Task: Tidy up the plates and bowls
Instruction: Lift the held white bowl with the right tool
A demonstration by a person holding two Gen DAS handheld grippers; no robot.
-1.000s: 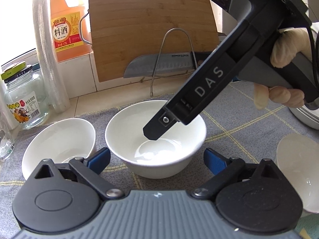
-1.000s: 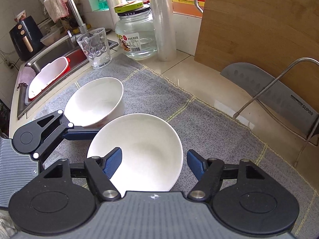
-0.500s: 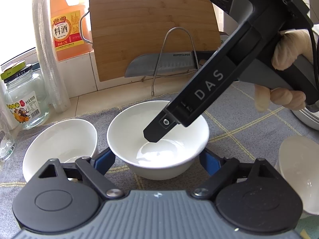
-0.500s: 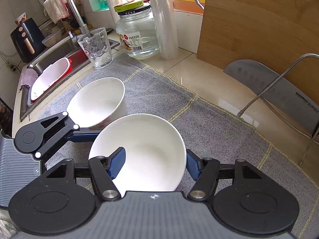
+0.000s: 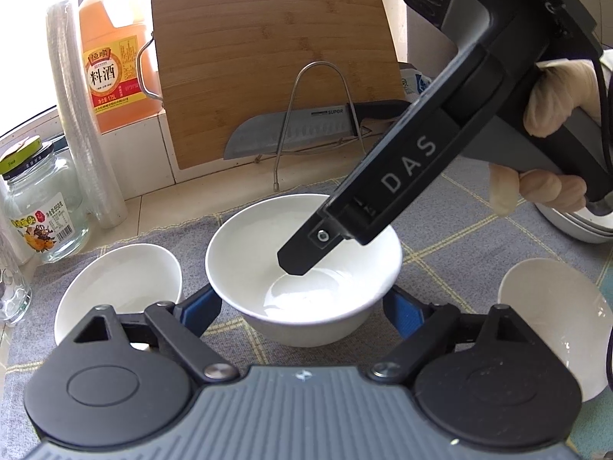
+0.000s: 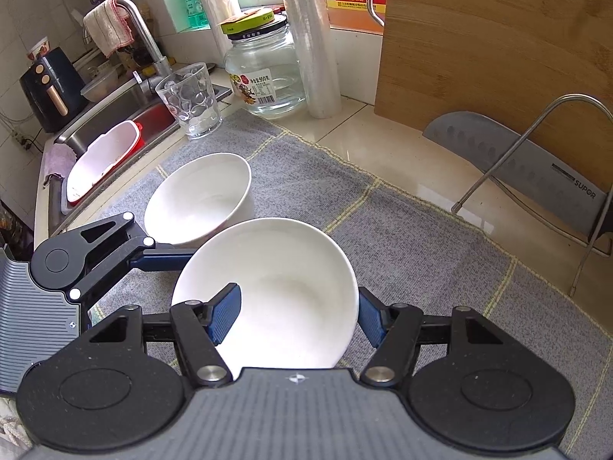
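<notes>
A white bowl [image 5: 306,268] stands upright on the grey mat [image 5: 459,230]. My left gripper [image 5: 302,312] has closed on it, one blue pad on each outer side. My right gripper [image 6: 297,318] is shut on the same bowl [image 6: 283,268]: its left pad is inside and its right pad is against the outer rim. Seen from the left wrist, one of its fingers [image 5: 302,257] dips into the bowl and hides the other. A second white bowl [image 5: 118,291] sits just left, a third [image 5: 551,329] at the right.
More white dishes [image 5: 574,226] are stacked at the far right. Along the wall stand a glass jar [image 6: 264,73], a film roll [image 6: 314,38], a wine bottle [image 5: 115,61], a cutting board [image 5: 268,69] and a knife on a wire stand [image 5: 291,134]. A tumbler [image 6: 189,103] and the sink [image 6: 111,122] lie left.
Both grippers' jaws have narrowed onto the middle bowl, the left around its sides and the right across its rim. Neither hand has shifted noticeably.
</notes>
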